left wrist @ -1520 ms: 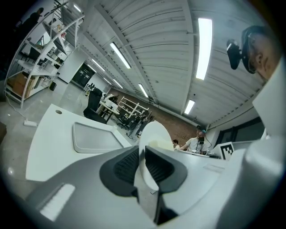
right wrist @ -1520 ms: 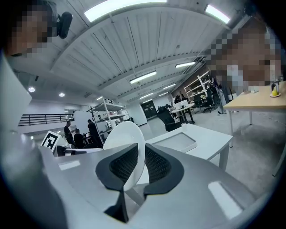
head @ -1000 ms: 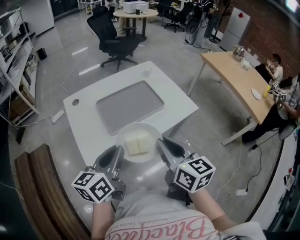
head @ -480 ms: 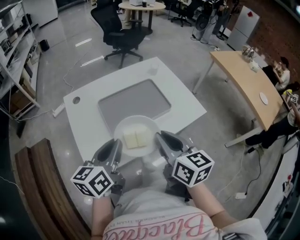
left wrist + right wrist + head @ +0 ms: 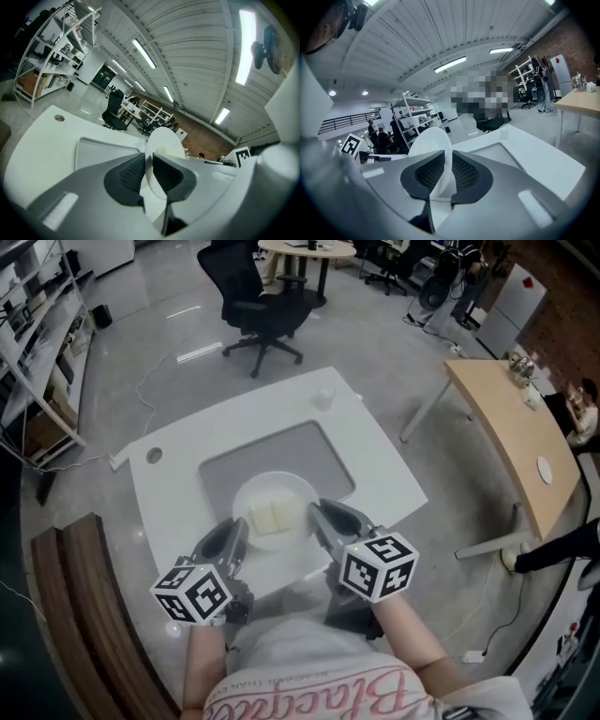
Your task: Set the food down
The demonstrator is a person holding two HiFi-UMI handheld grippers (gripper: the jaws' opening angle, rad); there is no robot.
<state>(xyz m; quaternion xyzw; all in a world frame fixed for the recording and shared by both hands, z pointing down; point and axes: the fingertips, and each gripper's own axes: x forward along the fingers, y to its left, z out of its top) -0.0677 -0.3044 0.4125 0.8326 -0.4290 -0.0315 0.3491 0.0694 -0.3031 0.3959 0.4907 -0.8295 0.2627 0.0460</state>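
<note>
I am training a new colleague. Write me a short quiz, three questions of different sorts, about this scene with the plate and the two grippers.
1. True or false: the white round plate is gripped by the left gripper alone.
2. What lies on the plate? A) two pale square pieces of food B) a red apple C) nothing
3. Fill in: the flat grey rectangular tray lies on a white ____.

Key
1. False: the right gripper clamps the opposite rim.
2. A
3. table
</note>
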